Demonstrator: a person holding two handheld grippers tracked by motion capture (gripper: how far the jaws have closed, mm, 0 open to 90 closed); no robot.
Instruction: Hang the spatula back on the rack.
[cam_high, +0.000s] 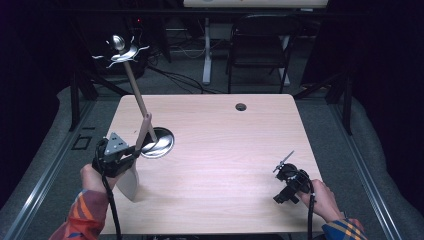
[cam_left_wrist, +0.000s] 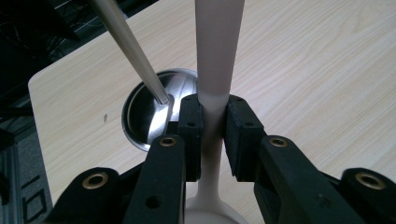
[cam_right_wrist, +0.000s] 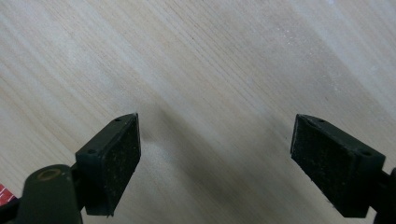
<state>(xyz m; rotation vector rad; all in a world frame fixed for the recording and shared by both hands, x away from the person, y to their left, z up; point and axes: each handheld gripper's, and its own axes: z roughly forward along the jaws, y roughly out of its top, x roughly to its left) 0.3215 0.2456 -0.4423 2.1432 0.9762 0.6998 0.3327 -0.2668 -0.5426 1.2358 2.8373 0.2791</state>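
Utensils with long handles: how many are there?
2. A pale spatula clamped in the left gripper, and a wooden-handled skimmer leaning out of the steel cup in the table.

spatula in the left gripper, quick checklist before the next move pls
1. Left gripper shut on the spatula handle: ok.
2. Handle centred between the pads: ok.
3. Spatula clear of the wooden-handled utensil leaning in the steel bowl: cannot tell, they stand very close.
4. Spatula blade off the table: cannot tell.
5. Right gripper open, nothing between its jaws: ok.
6. Right gripper away from the bowl: ok.
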